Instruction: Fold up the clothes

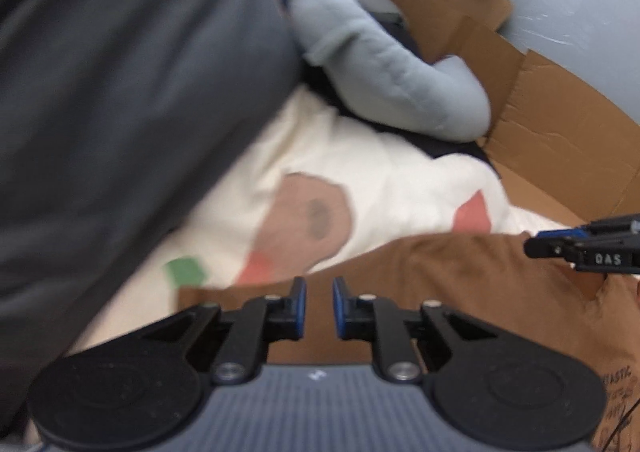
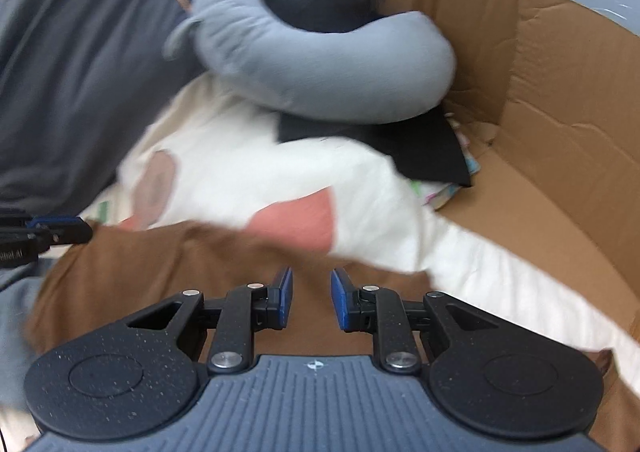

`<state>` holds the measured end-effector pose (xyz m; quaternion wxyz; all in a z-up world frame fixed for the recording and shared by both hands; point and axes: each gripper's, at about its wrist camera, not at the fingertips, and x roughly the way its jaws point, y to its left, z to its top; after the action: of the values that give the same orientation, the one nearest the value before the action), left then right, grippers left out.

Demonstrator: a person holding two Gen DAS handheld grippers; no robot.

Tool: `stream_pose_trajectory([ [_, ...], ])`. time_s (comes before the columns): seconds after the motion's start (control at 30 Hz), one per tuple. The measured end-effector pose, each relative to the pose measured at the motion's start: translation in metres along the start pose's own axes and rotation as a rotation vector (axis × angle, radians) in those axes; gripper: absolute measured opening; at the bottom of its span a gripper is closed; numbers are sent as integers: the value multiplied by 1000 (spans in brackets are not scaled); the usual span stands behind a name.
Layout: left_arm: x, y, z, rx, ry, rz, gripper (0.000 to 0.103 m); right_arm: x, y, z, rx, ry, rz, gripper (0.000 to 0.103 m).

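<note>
Brown garment: a soft brown cotton top (image 1: 460, 284) lies spread just in front of both grippers, partly over a white printed fabric with pink and green patches (image 1: 360, 179). This is judged the piece being folded.
Surface: the clothes rest on that white fabric, beside an open brown cardboard box (image 2: 560, 131) along the right side.
Left gripper: the black left gripper with blue pads (image 1: 319, 308) hovers over the near edge of the brown top, jaws slightly parted, nothing between them, released.
Right gripper: the right gripper (image 2: 311, 302) also hangs above the brown top, jaws a little apart and empty. Its tip shows at the right edge of the left view.
Other things: a curved pale grey-blue stuffed pillow (image 2: 320, 71) sits at the far end on a flat black pad (image 2: 400, 147). A dark grey cloth (image 1: 120, 91) fills the left side.
Blur: both views are smeared, so the top's exact edges are hard to tell.
Risk: a closing jaw could catch the white fabric beneath along with the brown top, dragging both.
Risk: a one-layer pinch may let the fold slip open.
</note>
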<state>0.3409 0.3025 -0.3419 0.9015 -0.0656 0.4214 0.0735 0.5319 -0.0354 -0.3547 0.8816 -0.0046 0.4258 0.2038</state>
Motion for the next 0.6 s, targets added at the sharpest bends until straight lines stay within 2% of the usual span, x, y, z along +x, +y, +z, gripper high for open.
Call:
stream_pose_trajectory([
  [0.27,-42,24,-36,-50,16,69,21,-16,37,-20,-42,-6,99,28],
  [0.37,-50,19,-52,-34,-11,41,20,-20,50,-27,-61,-4,125,29],
  [0.5,-38,9,-67,2,-1,-32,20,-16,67,-38,-87,17,155,29],
  [0.6,-18,6,-78,19,45,-11,20,-7,80,-48,-108,44,168,29],
])
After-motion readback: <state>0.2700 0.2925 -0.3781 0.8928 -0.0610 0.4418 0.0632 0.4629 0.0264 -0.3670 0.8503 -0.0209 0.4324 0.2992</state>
